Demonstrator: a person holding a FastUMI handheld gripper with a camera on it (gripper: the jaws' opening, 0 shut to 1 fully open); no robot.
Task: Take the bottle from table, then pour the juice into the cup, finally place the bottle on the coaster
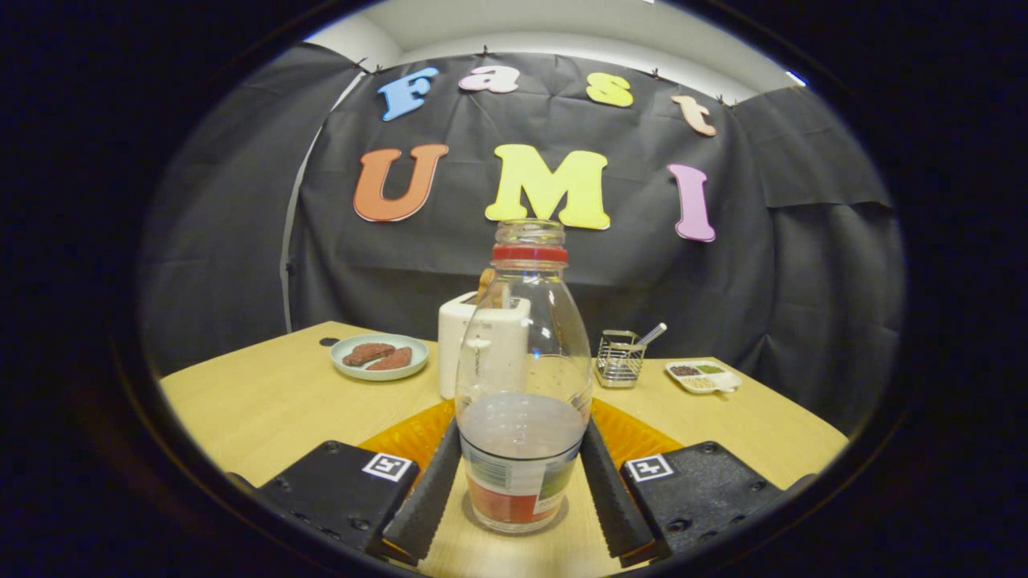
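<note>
Two fingers (434, 490) flank the bottle (522, 377) low in the centre of the frame, each pad lying against its lower sides, so the gripper (520, 482) looks closed on it; whether the pads truly press is hard to tell. Part of an orange mat (409, 437) shows behind the bottle, mostly hidden by it and the fingers. A white toaster (454, 349) stands behind the bottle, partly seen through the glass, with something tan poking from its slot. On the wooden table (265, 401), left of centre, a plate (379, 357) holds two brown slices. Right of centre stand a wire basket (618, 361) with a utensil in it and a small white dish (703, 376) of dark and green bits. Black cloth (241, 241) closes the back. The bottle stands upright on the table, clear, uncapped, red ring at its neck, cloudy liquid filling the lower part, a label near its base.
</note>
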